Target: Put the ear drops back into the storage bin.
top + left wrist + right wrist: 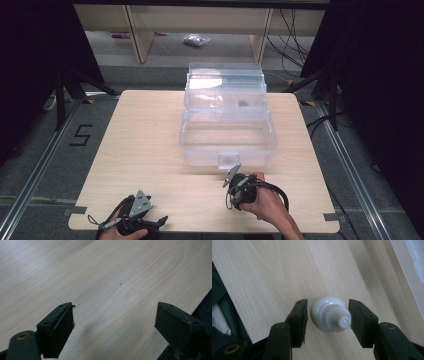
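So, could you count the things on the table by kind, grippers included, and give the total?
Clear plastic storage box, lid open: 1
Small dark item inside the box, too small to identify: 1
Small white bottle with a nozzle cap, between the right gripper's jaws: 1
Handheld grippers, left gripper and right gripper: 2
Total: 5

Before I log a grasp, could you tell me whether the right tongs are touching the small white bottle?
Apart. In the right gripper view the right tongs straddle the white bottle, with wood visible either side.
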Motion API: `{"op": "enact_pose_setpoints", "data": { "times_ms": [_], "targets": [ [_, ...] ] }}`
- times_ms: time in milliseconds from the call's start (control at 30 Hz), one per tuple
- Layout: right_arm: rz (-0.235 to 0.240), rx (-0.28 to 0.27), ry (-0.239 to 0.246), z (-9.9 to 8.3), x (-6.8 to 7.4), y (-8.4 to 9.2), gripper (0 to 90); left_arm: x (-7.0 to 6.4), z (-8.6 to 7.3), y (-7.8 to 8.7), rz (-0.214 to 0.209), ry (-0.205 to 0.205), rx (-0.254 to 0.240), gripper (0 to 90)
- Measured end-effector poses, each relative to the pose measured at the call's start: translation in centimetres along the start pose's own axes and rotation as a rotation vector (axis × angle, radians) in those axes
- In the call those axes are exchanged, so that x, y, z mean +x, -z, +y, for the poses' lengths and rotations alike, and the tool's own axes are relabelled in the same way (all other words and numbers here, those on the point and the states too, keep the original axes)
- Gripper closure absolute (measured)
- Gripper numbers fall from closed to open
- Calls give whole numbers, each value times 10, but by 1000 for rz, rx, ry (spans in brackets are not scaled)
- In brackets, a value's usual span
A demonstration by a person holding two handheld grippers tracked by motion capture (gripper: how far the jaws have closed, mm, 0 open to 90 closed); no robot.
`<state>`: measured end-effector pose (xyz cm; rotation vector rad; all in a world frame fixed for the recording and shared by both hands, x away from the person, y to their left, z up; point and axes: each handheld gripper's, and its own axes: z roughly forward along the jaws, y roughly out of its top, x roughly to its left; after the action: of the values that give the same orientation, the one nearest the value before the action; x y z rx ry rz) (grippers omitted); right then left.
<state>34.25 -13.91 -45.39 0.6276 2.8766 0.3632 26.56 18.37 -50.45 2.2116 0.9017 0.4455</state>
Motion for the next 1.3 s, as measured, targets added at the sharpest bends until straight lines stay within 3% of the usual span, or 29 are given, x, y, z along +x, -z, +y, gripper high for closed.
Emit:
{"op": "enact_pose_setpoints", "data": {
  "times_ms": [33,100,200,333,467,500,567,633,667,700,833,967,1300],
  "targets": [
    [18,26,18,2,-1,0,531,1,0,0,2,-7,6,149],
    [17,31,0,2,0,-1,541,0,0,0,9,-3,2,149],
    [24,31,26,3,-1,-2,557,0,0,0,2,-5,4,149],
    [30,53,22,6,1,-3,584,0,0,0,1,-6,6,149],
    [4,75,6,8,4,-2,593,0,0,0,2,-2,2,149],
    [-2,70,50,10,4,-1,600,0,0,0,3,-4,4,149],
    [-13,78,54,10,3,0,600,0,0,-1,2,9,4,149],
    [-17,78,44,14,4,3,600,0,0,0,2,-4,5,149],
    [-12,76,70,15,1,4,600,0,0,0,3,10,3,149],
    [-10,81,32,16,3,7,600,0,0,0,3,10,3,149],
    [6,65,52,18,-2,11,600,0,0,-1,2,11,3,149],
    [25,80,38,20,-9,17,600,0,0,0,-1,7,-2,149],
    [39,60,18,19,-26,34,601,0,0,0,3,2,3,149]
  ]
}}
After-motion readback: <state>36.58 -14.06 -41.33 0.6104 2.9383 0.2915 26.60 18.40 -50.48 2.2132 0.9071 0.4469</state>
